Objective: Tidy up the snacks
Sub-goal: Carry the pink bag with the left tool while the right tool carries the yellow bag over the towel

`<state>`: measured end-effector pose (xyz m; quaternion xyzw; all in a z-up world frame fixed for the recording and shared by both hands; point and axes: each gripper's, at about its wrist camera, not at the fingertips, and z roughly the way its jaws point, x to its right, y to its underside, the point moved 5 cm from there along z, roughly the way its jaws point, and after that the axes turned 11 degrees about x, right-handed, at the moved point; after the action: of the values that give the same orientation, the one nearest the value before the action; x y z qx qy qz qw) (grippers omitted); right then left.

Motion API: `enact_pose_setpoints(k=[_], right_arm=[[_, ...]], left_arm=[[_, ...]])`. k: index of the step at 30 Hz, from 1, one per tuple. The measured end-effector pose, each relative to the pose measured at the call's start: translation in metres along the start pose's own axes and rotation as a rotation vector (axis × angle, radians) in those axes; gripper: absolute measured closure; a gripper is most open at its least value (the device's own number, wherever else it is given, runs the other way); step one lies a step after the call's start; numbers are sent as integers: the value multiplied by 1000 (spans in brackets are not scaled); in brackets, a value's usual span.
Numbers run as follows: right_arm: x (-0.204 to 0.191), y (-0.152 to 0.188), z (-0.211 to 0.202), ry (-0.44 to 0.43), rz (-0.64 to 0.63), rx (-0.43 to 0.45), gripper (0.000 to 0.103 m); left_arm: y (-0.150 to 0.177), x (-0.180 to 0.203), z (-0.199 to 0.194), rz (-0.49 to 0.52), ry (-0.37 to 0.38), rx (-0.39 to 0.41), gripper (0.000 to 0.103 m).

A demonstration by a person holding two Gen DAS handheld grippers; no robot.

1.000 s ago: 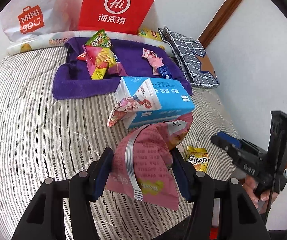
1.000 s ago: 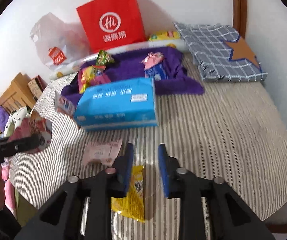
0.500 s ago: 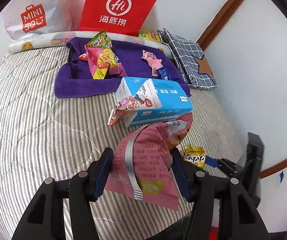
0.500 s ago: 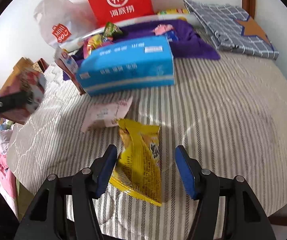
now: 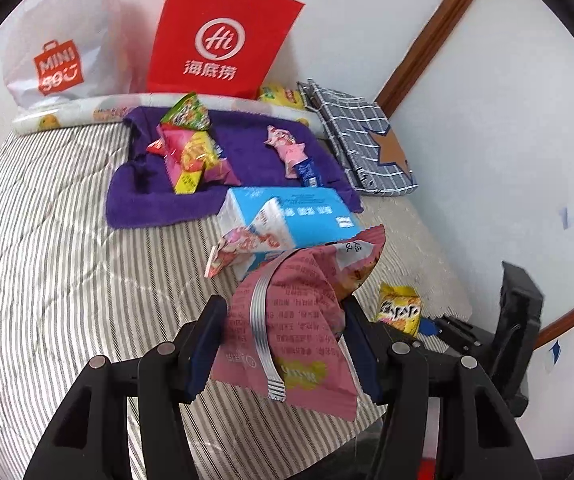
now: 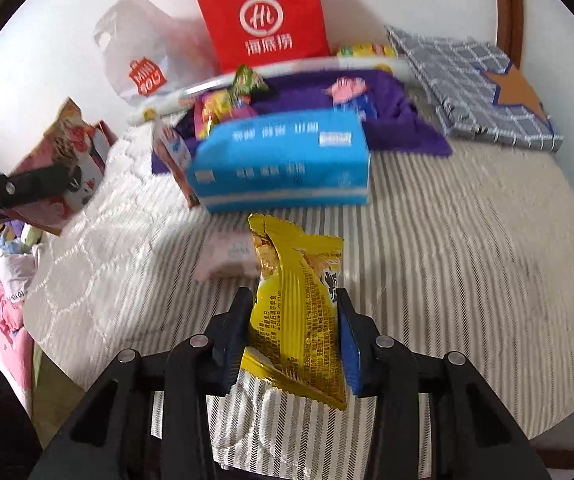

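- Yellow foil is what my right fingers (image 6: 295,332) are clenched on: the yellow snack packet (image 6: 297,304) stands upright between the two pads, its crimped lower edge hanging just over the striped bed cover (image 6: 467,280).
- Pink is the other one. My left fingers (image 5: 283,344) grasp the pink snack bag (image 5: 299,320) across its middle, seam facing me, top corner flopping toward the far right.
- Risk on the right, as I judge it: the packet is slick and puffed, and I seem to hold it by its belly, not by a seal. It could squirt out, or tilt over if I swing it quickly.
- Risk on the left: the pink bag is wide and limp. Its loose top could brush the blue tissue box (image 5: 303,216), which lies just beyond it.
- A pink-and-white wrapper (image 5: 247,244) leans on the near end of that box; a knock could send it sliding.
- The purple towel (image 5: 247,148) at the far side carries the snacks sorted so far, a heap on its left and a few small ones on its right. I take it as the drop place, and the box lies between it and both my loads.
- A small pale pink sachet (image 6: 231,260) lies flat on the cover, just left of and beyond my right fingers, not yet picked up.
- With both sets of fingers full and close together near the bed edge, they could bump.
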<state>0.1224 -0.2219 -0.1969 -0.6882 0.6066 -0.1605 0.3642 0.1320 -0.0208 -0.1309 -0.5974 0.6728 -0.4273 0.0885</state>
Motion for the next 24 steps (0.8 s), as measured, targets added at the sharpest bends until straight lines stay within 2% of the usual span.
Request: enact_pose_setpoints(k=[10,17,24], right_arm=[[10,-71,-17,33,20,116,63],[16,-131,-5,61,-5,164,63],[14,-187,24,44,-47,198,63]], left_arm=[[-40,6,8,12,-17,21,47],[-82,-4,18,-1,-45,54,47],[-126,-28,40,-25,-98,78,47]])
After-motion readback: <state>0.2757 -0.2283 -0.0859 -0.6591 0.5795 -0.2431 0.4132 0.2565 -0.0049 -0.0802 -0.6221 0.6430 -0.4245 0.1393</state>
